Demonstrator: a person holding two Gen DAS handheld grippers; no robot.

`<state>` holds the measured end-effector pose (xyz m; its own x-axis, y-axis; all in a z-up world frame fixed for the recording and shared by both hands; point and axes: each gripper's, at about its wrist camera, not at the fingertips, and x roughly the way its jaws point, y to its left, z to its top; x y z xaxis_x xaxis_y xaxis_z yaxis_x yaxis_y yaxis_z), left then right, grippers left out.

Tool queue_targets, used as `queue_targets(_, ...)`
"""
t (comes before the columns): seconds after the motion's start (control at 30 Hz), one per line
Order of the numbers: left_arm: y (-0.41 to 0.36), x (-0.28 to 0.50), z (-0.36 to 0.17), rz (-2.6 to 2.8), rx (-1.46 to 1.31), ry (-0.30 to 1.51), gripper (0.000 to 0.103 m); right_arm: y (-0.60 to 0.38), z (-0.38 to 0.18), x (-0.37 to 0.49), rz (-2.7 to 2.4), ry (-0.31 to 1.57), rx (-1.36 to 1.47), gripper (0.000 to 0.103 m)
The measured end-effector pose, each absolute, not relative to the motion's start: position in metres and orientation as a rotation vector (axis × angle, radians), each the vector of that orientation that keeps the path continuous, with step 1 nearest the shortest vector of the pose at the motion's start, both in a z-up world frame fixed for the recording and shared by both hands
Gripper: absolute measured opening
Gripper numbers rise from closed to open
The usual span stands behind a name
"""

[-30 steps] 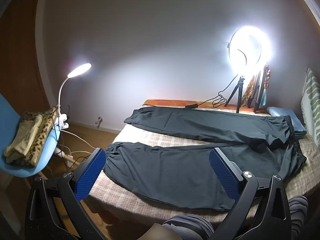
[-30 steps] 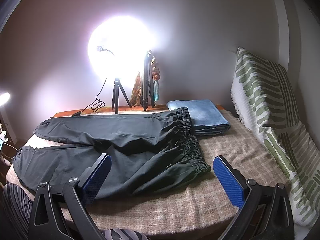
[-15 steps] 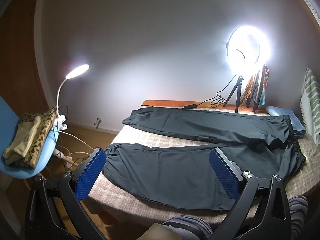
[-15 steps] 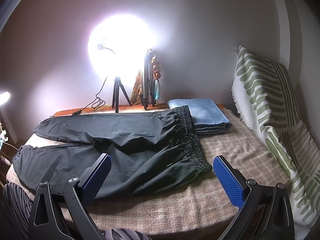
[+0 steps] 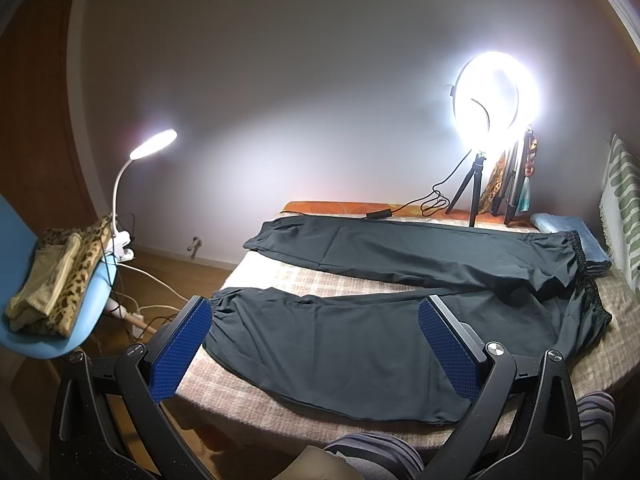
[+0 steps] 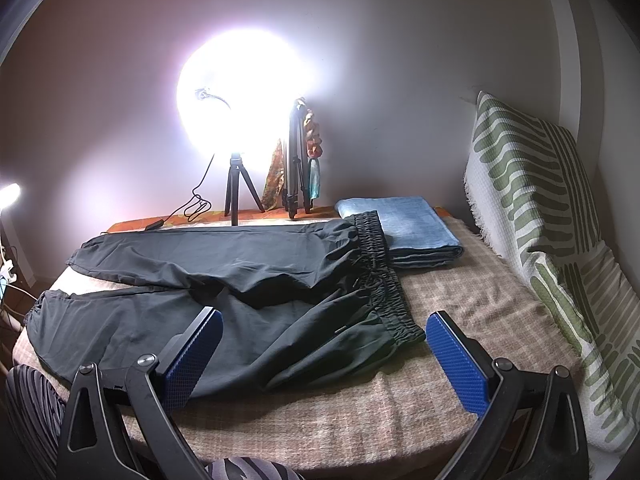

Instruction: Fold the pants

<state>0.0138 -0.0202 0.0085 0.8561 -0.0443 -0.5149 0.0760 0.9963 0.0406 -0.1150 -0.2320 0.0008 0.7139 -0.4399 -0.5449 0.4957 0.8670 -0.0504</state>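
A: Left wrist view: where are the pants [image 5: 360, 320]?

B: Dark pants lie flat on the bed [image 5: 304, 276], legs spread toward its left edge, waistband near the pillow [image 6: 532, 216].

A: And the tongs?

B: Left gripper [image 5: 316, 344] gapes wide, holding nothing, above the near leg. Right gripper [image 6: 324, 348] is wide too, above the waistband at the front edge.

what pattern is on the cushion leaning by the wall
Green stripes and blotches on white; the cushion shows best in the right wrist view.
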Motion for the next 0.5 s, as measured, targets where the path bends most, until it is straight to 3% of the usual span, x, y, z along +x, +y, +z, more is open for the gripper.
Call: queue_targets(0.5,-0.0193,0.0178,0.0106,-0.068,0.062,0.54,0.103,-0.2319,0.0008,-0.1138,-0.519,0.579,0.103,0.103)
